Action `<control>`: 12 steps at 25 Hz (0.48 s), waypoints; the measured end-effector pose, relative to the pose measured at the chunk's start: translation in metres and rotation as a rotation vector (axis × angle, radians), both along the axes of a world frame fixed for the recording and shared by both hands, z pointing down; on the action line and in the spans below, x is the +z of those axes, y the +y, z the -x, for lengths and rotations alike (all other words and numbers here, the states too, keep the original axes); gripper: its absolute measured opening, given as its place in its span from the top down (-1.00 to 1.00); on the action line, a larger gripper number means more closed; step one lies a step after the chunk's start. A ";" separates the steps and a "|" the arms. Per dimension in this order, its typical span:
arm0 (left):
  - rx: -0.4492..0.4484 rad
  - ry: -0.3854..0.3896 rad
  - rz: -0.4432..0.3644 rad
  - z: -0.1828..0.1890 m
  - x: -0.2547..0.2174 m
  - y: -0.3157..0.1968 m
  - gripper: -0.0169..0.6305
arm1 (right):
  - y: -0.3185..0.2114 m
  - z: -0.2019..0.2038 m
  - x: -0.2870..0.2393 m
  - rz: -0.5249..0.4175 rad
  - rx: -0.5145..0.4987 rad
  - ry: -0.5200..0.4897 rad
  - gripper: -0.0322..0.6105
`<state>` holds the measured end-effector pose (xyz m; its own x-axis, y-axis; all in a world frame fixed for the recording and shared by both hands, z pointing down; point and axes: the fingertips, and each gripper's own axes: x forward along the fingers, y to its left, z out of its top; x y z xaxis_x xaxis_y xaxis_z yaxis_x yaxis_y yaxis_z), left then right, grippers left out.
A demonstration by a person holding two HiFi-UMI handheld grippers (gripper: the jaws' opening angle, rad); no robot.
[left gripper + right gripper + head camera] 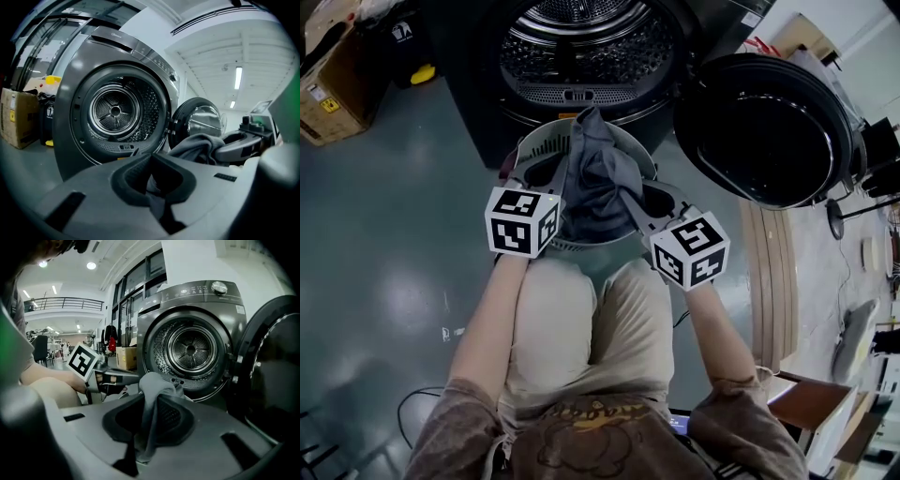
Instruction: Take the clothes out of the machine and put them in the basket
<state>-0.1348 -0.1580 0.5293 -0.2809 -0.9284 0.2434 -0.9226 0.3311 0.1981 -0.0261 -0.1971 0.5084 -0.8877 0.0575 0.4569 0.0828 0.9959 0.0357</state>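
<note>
Since the drum [581,42] looks empty, unloading seems nearly done. The left gripper [152,182] and right gripper [146,425] each clamp the grey garment [598,178] over the basket [542,142]; releasing it remains.

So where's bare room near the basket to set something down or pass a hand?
Bare floor lies left of the basket, bordered by the cardboard box and the machine. The drum mouth looks free for a hand. Crowded: over the basket, where the left gripper and right gripper hold the garment, and right, by the open door.
</note>
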 end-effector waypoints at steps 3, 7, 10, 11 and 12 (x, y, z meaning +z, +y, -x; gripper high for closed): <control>-0.005 0.001 -0.003 0.001 -0.001 0.003 0.93 | -0.006 0.013 0.011 0.008 0.008 0.008 0.74; -0.008 0.005 -0.005 0.003 -0.001 0.005 0.93 | -0.018 0.035 0.027 0.026 0.031 0.002 0.73; -0.012 0.012 -0.009 0.004 -0.002 0.006 0.93 | -0.027 0.054 0.041 0.039 0.048 -0.013 0.73; -0.012 0.012 -0.010 0.005 -0.002 0.007 0.93 | -0.030 0.060 0.046 0.045 0.054 -0.015 0.73; -0.013 0.012 -0.011 0.005 -0.003 0.007 0.93 | -0.033 0.067 0.053 0.052 0.062 -0.014 0.72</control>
